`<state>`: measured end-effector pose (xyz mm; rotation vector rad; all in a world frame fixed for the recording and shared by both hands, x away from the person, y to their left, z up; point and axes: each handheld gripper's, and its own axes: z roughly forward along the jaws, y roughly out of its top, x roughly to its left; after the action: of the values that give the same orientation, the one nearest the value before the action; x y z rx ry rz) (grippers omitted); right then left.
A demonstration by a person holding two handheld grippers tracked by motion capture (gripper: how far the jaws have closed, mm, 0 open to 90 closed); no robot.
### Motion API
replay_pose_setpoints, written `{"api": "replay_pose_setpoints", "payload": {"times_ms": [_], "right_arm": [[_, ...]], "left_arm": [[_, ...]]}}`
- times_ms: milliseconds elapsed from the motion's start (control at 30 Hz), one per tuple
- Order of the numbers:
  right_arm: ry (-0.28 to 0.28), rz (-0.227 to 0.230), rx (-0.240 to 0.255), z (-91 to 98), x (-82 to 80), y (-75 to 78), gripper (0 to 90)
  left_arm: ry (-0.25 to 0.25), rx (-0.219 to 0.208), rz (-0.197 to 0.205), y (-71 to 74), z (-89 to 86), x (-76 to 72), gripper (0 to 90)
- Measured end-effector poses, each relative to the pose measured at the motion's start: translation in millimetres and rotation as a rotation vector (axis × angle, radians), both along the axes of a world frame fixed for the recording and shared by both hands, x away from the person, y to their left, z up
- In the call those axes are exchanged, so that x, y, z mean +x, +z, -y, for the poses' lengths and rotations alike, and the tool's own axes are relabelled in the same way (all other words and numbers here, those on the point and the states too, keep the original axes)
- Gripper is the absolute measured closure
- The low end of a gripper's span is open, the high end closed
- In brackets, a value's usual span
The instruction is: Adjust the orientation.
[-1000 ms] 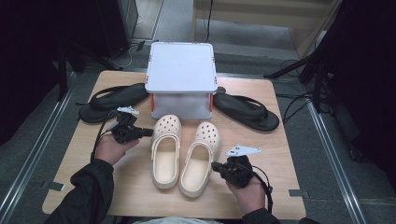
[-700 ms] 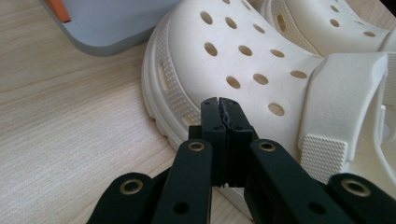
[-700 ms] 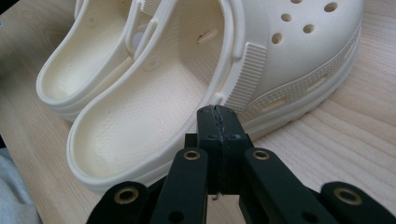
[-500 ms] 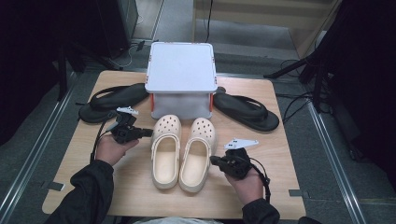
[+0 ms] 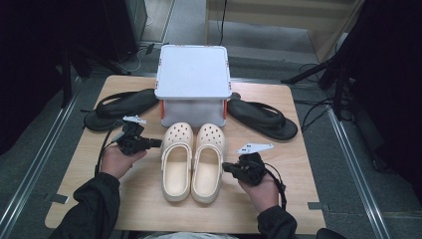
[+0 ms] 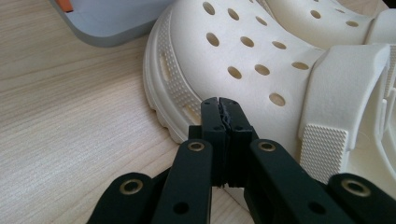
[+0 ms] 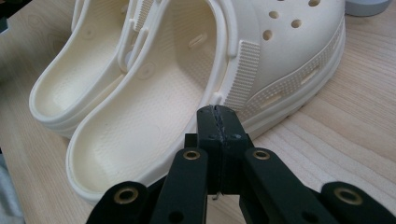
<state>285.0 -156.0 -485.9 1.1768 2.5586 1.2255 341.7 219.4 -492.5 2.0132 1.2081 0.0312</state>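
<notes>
The left gripper [image 5: 153,143] is clenched with nothing between its jaws, its tips at the outer side of the left clog [image 5: 177,159] near the toe; in the left gripper view the closed jaws sit right against the ribbed sole edge (whether they actually touch it I cannot tell). The right gripper [image 5: 226,167] is likewise clenched and holds nothing, its tips at the outer side of the right clog [image 5: 208,160] near the strap hinge. The two cream clogs stand side by side in the middle of the wooden table [image 5: 298,199], heels toward the person, toes pointing away. Just beyond the toes stands a grey box [image 5: 193,74] with a flat lid and orange clasps. A black sandal [image 5: 119,107] lies to the left of the box, and another black sandal [image 5: 263,118] to its right, both well apart from the clogs.
</notes>
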Motion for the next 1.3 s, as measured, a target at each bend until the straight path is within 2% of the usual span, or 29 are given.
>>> {"api": "replay_pose_setpoints", "payload": {"times_ms": [267, 433, 567, 867, 967, 1133, 1167, 1267, 1300], "right_arm": [[0.007, -0.003, 0.008, -1.6, 6.6, -0.7, 90.0], [0.008, -0.009, 0.012, -2.0, 8.6, -0.6, 90.0], [0.011, -0.008, 0.016, -2.2, 9.7, -0.9, 90.0], [0.016, -0.015, 0.025, -1.4, 11.8, -1.4, 89.1], [0.012, -0.017, 0.028, -0.7, 11.4, -1.7, 89.2], [0.011, -0.014, 0.039, 0.9, 10.4, 0.5, 87.9], [0.008, 0.004, 0.055, 2.3, 8.5, 4.1, 86.2], [0.006, 0.017, 0.062, 2.5, 6.8, 6.9, 84.4], [0.008, 0.030, 0.069, 2.2, 4.4, 9.6, 81.8]], "left_arm": [[-0.006, 0.001, -0.013, -3.3, 1.3, -4.5, 89.7], [-0.022, 0.025, -0.018, -4.7, 8.0, -7.4, 89.4], [-0.018, 0.004, -0.027, -5.6, 7.7, -9.4, 89.8], [-0.030, 0.001, -0.040, -4.2, 9.1, -13.2, 89.9], [-0.030, -0.042, -0.071, -4.7, 4.9, -12.1, 89.8], [-0.024, -0.047, -0.050, 1.4, 2.1, -10.2, 89.6], [-0.021, -0.046, -0.038, 4.7, 1.4, -10.5, 88.8], [-0.025, -0.051, -0.029, 12.2, 1.0, -10.7, 87.7], [-0.031, -0.050, -0.016, 18.9, 1.6, -10.3, 87.3]]}}
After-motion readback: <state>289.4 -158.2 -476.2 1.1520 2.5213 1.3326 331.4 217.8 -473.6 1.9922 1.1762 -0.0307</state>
